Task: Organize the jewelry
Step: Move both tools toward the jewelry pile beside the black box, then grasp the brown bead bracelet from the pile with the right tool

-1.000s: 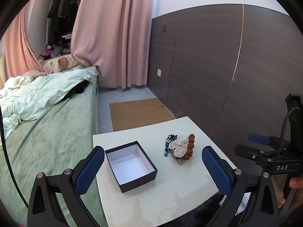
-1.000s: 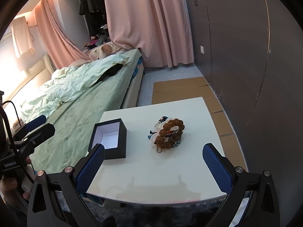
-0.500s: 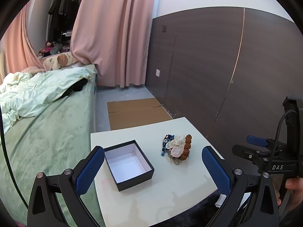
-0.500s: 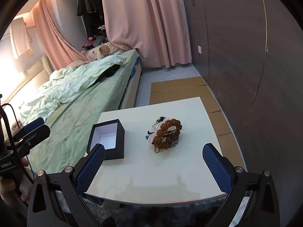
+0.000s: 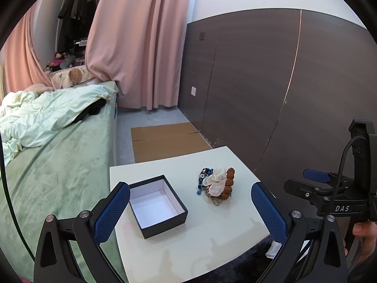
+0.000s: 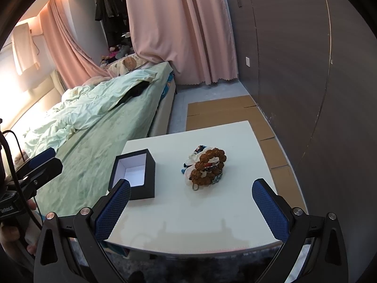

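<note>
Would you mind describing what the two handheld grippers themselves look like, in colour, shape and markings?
Both match: the left gripper and right gripper have black angular frames with silver bolts and long blue textured pads. A black cable loops along each body, and white "DAS" lettering marks the right one.

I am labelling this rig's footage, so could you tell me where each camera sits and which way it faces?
Left wrist: rides the left gripper, above the table's near-left edge, facing the black box; the right gripper and a thumb show at right.
Right wrist: rides the right gripper, at the table's near edge, facing the jewelry pile; the left gripper and fingers show at left.
Shared: box, pile, table, bed, curtain; both grippers open.
</note>
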Motion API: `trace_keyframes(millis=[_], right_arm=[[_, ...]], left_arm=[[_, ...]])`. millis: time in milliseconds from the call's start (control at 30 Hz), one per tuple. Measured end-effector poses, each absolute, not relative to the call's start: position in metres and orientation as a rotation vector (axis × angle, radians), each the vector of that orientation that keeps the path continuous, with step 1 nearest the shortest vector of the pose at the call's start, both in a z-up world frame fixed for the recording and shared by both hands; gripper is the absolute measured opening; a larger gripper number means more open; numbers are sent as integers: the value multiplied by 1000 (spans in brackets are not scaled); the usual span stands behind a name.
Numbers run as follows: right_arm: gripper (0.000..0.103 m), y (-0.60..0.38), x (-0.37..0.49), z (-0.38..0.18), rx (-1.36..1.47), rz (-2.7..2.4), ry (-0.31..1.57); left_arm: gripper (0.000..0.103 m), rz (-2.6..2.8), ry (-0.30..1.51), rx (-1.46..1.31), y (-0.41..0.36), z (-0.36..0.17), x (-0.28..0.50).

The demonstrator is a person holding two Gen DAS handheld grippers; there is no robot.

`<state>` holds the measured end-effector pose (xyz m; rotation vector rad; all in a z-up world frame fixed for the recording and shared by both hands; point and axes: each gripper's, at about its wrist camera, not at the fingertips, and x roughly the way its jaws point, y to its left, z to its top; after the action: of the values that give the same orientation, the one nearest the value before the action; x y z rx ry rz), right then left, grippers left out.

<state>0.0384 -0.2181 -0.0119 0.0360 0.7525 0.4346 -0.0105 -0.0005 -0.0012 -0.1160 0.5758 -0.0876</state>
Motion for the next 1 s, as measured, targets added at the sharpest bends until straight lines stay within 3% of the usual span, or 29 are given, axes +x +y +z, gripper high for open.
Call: trace_keyframes(millis=[767, 867, 1000], right_arm=[[103, -241, 68, -22, 169, 385, 787], [99, -247, 78, -27, 207, 370, 800], [82, -252, 93, -39, 238, 344, 841]], left_arm=[[100, -143, 594, -157, -5, -8, 24], [96, -155, 608, -156, -8, -13, 33], [85, -175, 647, -169, -12, -24, 49]])
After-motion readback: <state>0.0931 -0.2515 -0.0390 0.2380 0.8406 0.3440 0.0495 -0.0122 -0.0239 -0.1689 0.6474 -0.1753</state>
